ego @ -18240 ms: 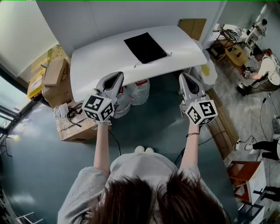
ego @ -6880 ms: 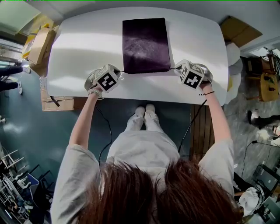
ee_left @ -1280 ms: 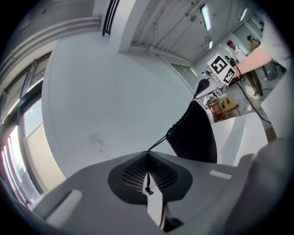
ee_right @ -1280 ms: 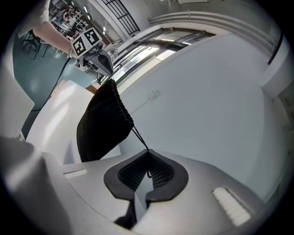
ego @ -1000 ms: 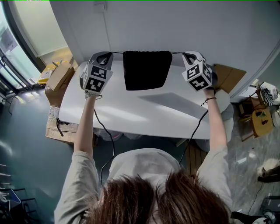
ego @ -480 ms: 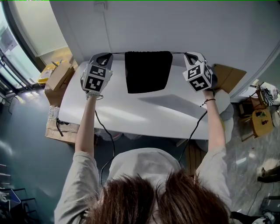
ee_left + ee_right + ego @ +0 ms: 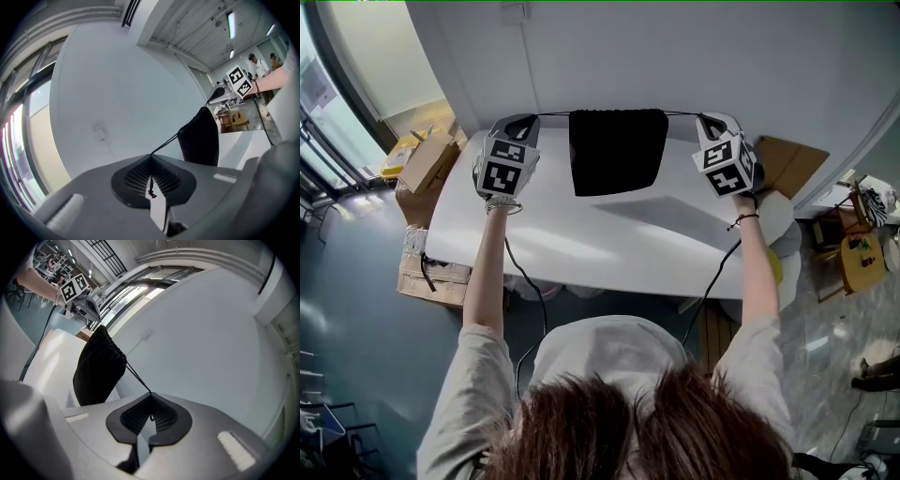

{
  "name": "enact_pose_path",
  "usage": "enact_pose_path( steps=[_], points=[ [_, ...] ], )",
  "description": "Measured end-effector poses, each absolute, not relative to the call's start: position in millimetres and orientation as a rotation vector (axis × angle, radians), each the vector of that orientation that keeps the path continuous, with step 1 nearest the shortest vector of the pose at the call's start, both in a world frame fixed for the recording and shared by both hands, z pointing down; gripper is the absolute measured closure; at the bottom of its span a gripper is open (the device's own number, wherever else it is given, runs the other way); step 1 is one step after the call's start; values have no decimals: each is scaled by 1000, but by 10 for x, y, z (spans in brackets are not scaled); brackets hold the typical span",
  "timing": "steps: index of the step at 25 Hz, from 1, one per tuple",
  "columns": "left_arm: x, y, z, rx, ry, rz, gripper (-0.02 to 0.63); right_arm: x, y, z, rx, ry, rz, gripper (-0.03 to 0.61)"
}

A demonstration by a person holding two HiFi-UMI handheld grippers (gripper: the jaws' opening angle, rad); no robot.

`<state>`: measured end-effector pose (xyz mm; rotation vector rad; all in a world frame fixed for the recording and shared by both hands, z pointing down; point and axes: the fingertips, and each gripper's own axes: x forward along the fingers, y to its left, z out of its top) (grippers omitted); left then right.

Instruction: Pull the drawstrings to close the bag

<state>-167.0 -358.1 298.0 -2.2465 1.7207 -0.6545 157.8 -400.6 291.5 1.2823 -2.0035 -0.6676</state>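
Note:
A black drawstring bag (image 7: 617, 150) hangs in the air above the white table (image 7: 581, 234), its gathered mouth on top. One taut drawstring (image 7: 166, 143) runs from the mouth into my left gripper (image 7: 528, 118), which is shut on its knotted end. The other drawstring (image 7: 138, 378) runs to my right gripper (image 7: 705, 118), also shut on its end. The grippers are level with the bag's mouth, one on each side. In the left gripper view the bag (image 7: 201, 138) hangs beyond the jaws. In the right gripper view the bag (image 7: 96, 369) hangs to the left.
A grey wall stands close behind the table. Cardboard boxes (image 7: 422, 159) sit on the floor at the table's left end. A wooden panel (image 7: 787, 155) and clutter lie to the right. Cables hang from both grippers towards the floor.
Both grippers and the hanging bag have drifted very slightly to the right and down. The grips on the strings are the same.

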Motion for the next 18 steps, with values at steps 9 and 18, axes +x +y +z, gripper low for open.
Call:
enact_pose_path(
  steps=[9,18],
  points=[
    [-1728,-3613,2997,-2267,1765,-613,614,1584,-4051,2920,1342,-2017,-632,567],
    [-1791,-3644,3023,-2297,1827,-551,614,1592,-4096,2915,1436,-2049,-574,566]
  ],
)
